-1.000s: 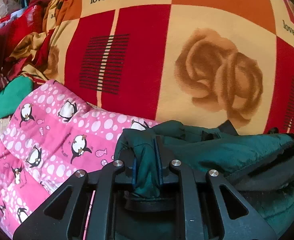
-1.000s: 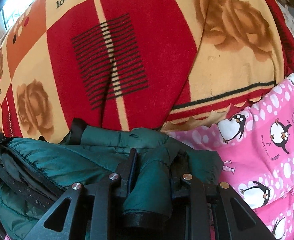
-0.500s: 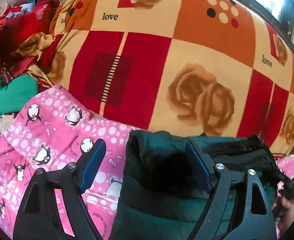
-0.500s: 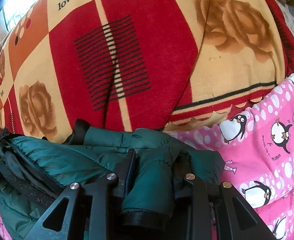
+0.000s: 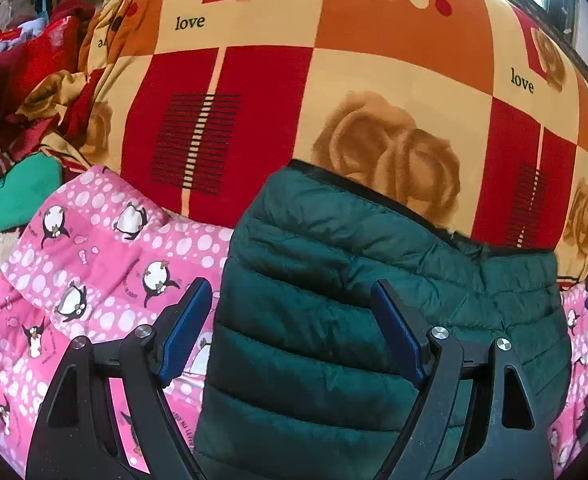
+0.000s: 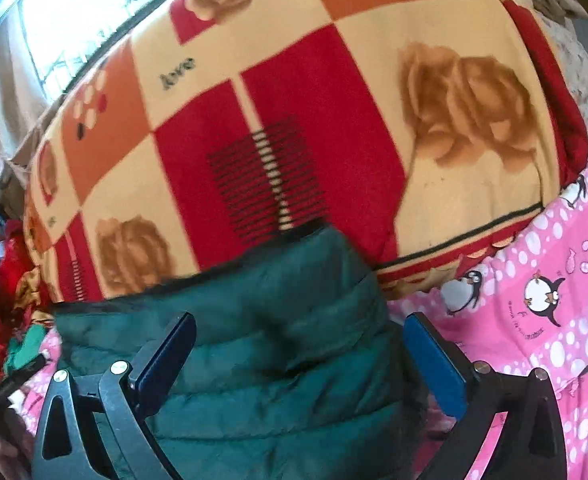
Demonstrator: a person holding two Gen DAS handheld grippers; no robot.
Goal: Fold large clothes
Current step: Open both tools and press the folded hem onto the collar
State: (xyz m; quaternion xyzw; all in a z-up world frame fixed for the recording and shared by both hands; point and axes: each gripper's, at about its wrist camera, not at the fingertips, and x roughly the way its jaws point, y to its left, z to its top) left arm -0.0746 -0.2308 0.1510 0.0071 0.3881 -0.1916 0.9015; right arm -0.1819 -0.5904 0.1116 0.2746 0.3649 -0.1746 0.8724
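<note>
A dark green quilted puffer jacket (image 5: 374, 300) lies folded on a pink penguin-print quilt (image 5: 105, 264), its far edge against a red, orange and cream rose blanket (image 5: 334, 92). My left gripper (image 5: 289, 316) is open and empty, its blue-padded jaws standing wide over the jacket's left part. In the right wrist view the same jacket (image 6: 261, 340) lies under my right gripper (image 6: 298, 352), which is also open and empty, jaws wide over the jacket's right end. The pink quilt (image 6: 554, 312) shows to its right.
A heap of red and green clothes (image 5: 17, 128) lies at the far left. The big rose blanket (image 6: 285, 128) fills the area behind the jacket. A bright window (image 6: 93, 8) is beyond the blanket.
Both grippers were shut on folds of the green jacket a second ago. The left opened first, then the right. Both have let go and drawn back; the jacket now lies flat and folded.
</note>
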